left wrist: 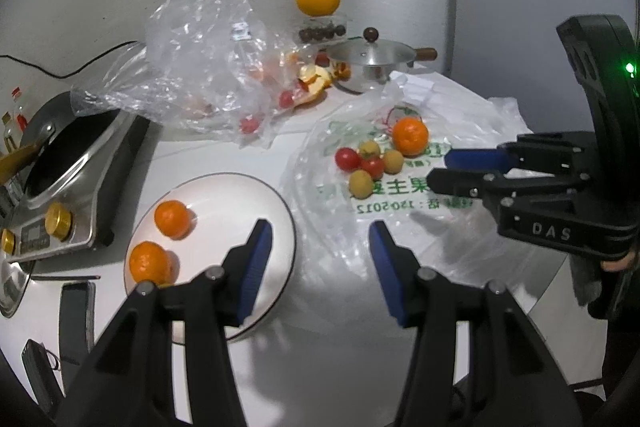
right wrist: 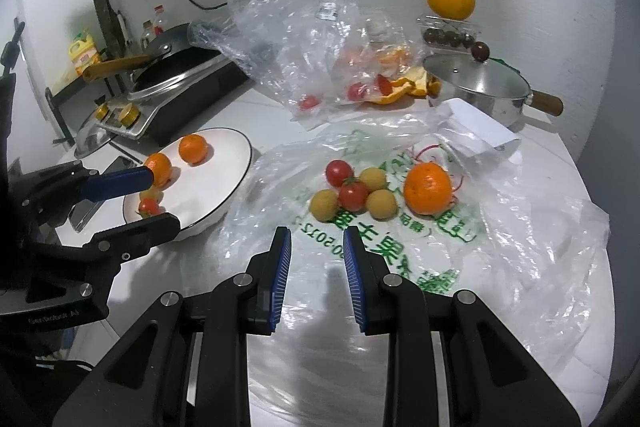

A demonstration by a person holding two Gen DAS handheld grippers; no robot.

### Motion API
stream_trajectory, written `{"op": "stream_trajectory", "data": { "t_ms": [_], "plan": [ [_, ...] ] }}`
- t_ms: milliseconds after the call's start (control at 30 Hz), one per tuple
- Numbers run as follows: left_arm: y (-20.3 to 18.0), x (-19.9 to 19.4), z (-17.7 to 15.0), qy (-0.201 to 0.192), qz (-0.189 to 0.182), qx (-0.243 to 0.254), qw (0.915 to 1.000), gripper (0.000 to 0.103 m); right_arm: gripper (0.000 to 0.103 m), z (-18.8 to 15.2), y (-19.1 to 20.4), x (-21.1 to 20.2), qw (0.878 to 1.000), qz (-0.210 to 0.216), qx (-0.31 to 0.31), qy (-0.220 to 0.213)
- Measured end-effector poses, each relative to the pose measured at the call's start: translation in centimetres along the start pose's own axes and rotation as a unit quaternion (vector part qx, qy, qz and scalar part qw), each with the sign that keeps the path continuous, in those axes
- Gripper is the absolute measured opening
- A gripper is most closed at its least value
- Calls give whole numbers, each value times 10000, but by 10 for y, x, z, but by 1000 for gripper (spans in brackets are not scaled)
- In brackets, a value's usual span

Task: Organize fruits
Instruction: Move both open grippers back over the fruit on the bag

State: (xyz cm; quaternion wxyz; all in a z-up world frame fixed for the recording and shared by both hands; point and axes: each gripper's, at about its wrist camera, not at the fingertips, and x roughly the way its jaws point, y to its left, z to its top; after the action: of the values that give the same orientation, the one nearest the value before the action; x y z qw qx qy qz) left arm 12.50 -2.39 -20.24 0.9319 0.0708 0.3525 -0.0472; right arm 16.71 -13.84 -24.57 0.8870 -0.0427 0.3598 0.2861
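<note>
My left claw (left wrist: 320, 251) hangs released, its ribbed blue pads well apart with nothing between them. Just left of it sits the round, glossy white plate (left wrist: 240, 195), carrying two dimpled mandarins (left wrist: 172, 219). Through the right camera something small and red also lies on the plate, though the left claw partly hides it, so I cannot tell what it is. My right claw (right wrist: 316, 259) is clenched to a narrow gap and empty. Ahead of it, on the crinkled clear bag (right wrist: 500, 247) printed in green, lie a larger mandarin (right wrist: 427, 188), two smooth cherry tomatoes (right wrist: 353, 194) and three dull yellow round fruits (right wrist: 381, 203), touching in a cluster on the white tabletop (left wrist: 320, 367).
</note>
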Motion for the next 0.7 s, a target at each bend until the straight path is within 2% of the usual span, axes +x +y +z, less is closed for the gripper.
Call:
{"op": "stream_trajectory", "data": {
  "t_ms": [700],
  "plan": [
    [-19,32,22,58,-114,101,9999,52,29,6,-38,7,9998,-117,167,-11]
  ]
}}
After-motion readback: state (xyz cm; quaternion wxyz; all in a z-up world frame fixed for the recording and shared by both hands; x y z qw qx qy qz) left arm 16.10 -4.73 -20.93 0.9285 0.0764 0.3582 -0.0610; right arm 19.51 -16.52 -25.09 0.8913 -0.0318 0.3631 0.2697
